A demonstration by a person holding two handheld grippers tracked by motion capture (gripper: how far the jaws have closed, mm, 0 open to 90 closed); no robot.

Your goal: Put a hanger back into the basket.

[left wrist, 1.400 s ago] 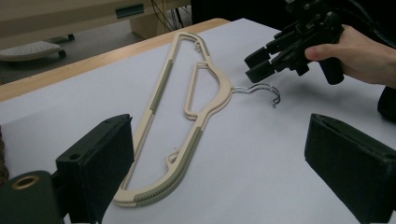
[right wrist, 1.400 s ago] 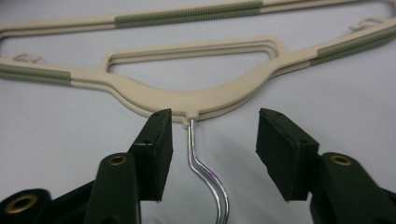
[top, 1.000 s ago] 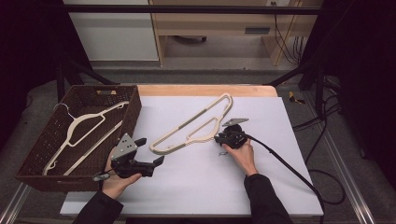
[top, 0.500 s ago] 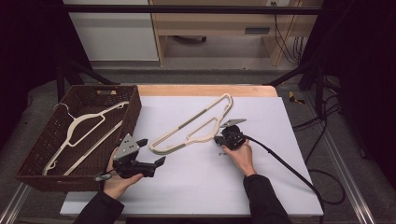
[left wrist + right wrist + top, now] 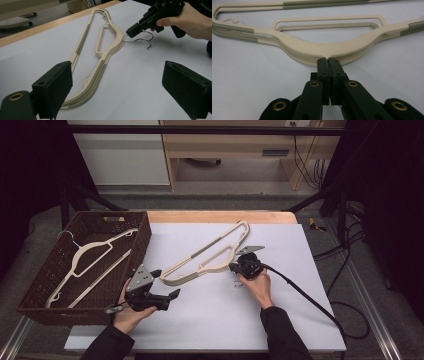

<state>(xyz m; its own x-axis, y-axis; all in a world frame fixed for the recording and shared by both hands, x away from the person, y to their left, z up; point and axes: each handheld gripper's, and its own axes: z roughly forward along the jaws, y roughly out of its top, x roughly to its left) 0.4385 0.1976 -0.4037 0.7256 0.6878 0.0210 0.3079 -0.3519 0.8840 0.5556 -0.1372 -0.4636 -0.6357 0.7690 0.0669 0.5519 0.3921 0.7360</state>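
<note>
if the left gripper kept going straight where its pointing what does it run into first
Probably the cream hanger lying on the white table: its lower end sits just ahead of the open left gripper, slightly to one side. Farther along is the right gripper, shut at the hanger's metal hook. Depth is unclear.

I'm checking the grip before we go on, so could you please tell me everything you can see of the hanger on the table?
The hanger is cream plastic with grey-green ribbed grip strips and a metal hook. There seem to be two, stacked flat on the white table, lying diagonally beside the wicker basket. The right tongs are shut at its neck, on the hook's stem. The left tongs stand open near its lower end, not touching.
</note>
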